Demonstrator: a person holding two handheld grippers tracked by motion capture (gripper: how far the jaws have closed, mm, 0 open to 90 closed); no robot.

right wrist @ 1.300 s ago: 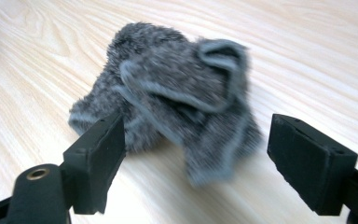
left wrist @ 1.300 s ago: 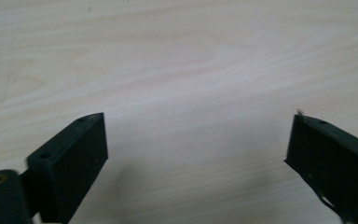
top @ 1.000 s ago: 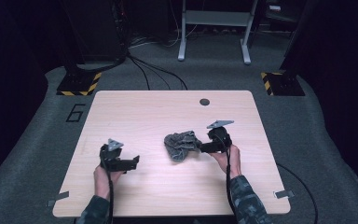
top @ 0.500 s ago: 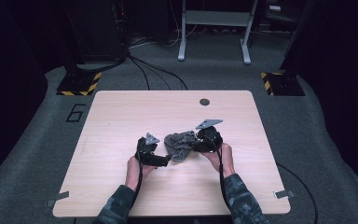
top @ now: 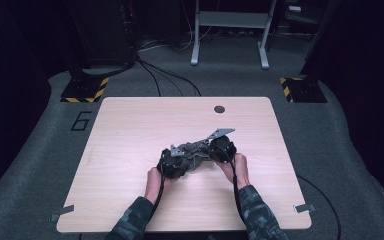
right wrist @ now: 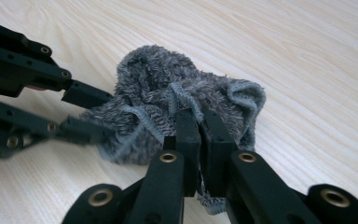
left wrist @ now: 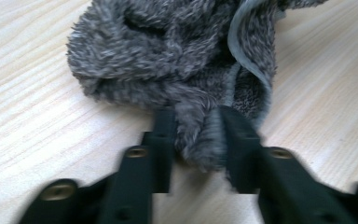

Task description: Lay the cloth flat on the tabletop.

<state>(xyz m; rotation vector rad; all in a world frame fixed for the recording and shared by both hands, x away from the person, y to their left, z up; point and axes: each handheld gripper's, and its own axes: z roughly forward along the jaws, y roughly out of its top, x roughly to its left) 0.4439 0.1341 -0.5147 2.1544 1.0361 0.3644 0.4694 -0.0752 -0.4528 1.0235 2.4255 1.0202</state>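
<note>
**Two grips on one fuzzy cloth**

Both of my grippers have just been closing, and each now has a fold of the grey cloth (top: 192,152) in it. My left gripper (left wrist: 198,135) pinches a thick fleecy fold between its fingers (left wrist: 164,135); my right gripper (right wrist: 201,135) has its fingers (right wrist: 188,135) almost together on a thin hemmed edge. The cloth lies bunched on the counter (top: 130,130), near the middle, between my hands. To do this well, I think I should hold both pinches firm, lift a little, then draw my hands apart evenly so the bundle opens without slipping free. The wood is pale, with a small dark round hole (top: 219,109) near the far edge. Beyond it, grey carpet, black cables and a metal stand (top: 230,30) sit in a dark room.
</note>
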